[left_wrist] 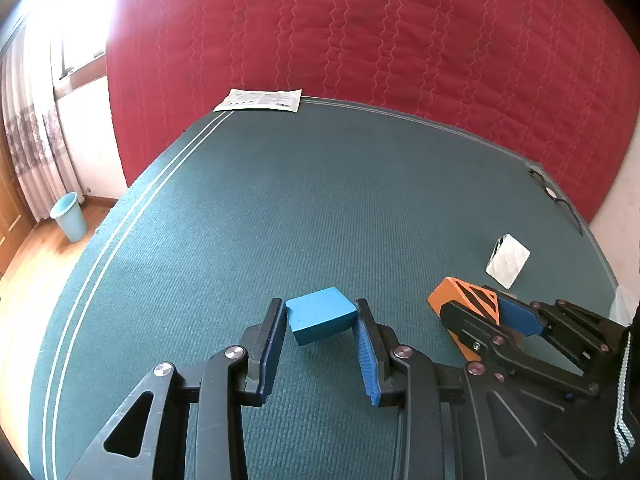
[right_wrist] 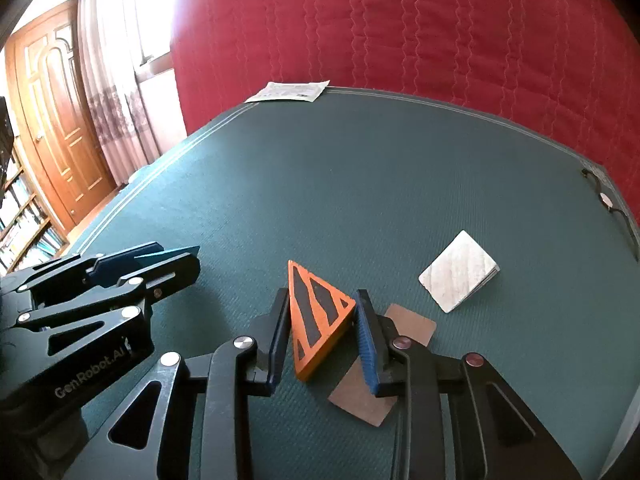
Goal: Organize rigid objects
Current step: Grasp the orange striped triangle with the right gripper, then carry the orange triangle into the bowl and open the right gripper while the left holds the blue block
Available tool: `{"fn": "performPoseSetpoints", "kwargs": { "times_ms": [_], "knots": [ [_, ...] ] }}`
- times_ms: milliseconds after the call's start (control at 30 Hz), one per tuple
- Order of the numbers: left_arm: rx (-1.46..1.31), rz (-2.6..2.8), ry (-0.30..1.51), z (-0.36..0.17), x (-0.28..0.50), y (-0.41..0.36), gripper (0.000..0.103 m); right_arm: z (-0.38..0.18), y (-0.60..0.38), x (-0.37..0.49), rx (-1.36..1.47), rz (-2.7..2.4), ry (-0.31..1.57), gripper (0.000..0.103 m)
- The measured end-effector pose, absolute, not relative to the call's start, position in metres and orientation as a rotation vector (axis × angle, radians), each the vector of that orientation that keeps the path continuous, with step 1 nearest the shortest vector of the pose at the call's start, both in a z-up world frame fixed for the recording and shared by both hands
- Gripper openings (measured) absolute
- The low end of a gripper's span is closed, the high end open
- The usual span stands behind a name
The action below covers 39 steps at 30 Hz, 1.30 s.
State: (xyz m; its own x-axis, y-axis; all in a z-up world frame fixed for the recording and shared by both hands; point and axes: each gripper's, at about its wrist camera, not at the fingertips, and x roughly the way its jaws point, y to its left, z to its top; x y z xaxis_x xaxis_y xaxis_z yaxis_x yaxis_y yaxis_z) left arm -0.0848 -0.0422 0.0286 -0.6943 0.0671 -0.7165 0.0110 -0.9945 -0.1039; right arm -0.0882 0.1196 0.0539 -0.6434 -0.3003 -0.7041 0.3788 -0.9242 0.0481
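Near the front edge of the green bed [left_wrist: 320,208], the left tool [left_wrist: 320,316] holds a blue block [left_wrist: 320,314] and the right tool [right_wrist: 322,316] grips an orange wedge [right_wrist: 316,320], both looking stiff and light, best held by flat sides.

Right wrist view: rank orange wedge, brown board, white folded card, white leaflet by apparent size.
1. orange wedge, nearest the camera, which inflates it
2. brown board, partly hidden by the right gripper, so uncertain
3. white folded card, close to the board
4. white leaflet, farthest, smallest
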Motion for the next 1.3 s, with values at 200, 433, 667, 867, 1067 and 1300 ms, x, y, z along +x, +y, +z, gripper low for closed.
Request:
{"fn": "performPoseSetpoints", "kwargs": {
  "times_ms": [200,433,667,867,1067,1300],
  "knots": [
    [-1.219,2.858,-0.151,0.027,-0.085,-0.041,0.036,0.057,0.124,-0.079,1.045,-2.544,0.105,0.031],
    [-1.209,2.853,-0.143,0.028,-0.083,-0.04,0.036,0.067,0.145,-0.052,1.033,-2.536,-0.023,0.03],
    [-1.206,2.851,-0.128,0.028,-0.082,-0.037,0.036,0.082,0.169,-0.029,0.992,-2.569,-0.128,0.03],
    [-1.19,2.847,-0.123,0.03,-0.08,-0.035,0.036,0.085,0.197,-0.016,1.001,-2.642,-0.149,0.03],
    [-1.147,2.82,-0.093,0.032,-0.076,-0.026,0.036,0.086,0.233,-0.008,1.024,-2.723,-0.184,0.03],
    [-1.099,2.784,-0.035,0.036,-0.068,-0.01,0.036,0.093,0.268,0.006,1.013,-2.81,-0.247,0.03]
  ]
}}
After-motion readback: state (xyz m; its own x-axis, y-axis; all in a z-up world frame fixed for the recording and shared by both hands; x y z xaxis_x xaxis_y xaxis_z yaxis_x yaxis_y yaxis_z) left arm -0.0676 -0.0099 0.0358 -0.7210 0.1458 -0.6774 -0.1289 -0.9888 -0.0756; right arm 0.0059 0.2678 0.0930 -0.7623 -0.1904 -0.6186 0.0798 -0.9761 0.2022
